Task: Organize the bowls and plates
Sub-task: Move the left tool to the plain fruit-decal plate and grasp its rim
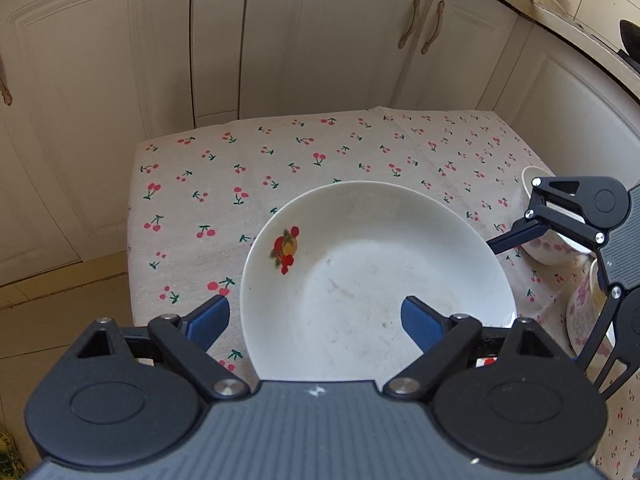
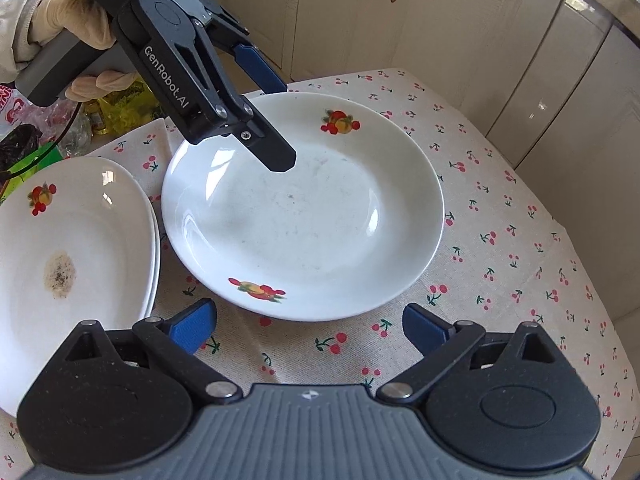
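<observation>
While both tools stand released, the deep white plate [image 2: 302, 216] lies flat on the cherry-print surface [image 2: 500, 264]. Left tool [image 1: 316, 320] hovers over the plate's near rim, gripping nothing. Right tool [image 2: 310, 326] waits just short of that plate (stacked plates [image 2: 80, 240] beside it).

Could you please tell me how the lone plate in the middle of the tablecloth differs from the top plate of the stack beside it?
The lone plate lies by itself on the cloth; the stacked plate rests on at least one other plate. The lone plate shows only faint grey smudges, while the stacked plate carries a brown, speckled stain near its centre. The lone plate shows two fruit prints on its rim; the stacked plate shows one. Both are white, shallow and glossy.
</observation>
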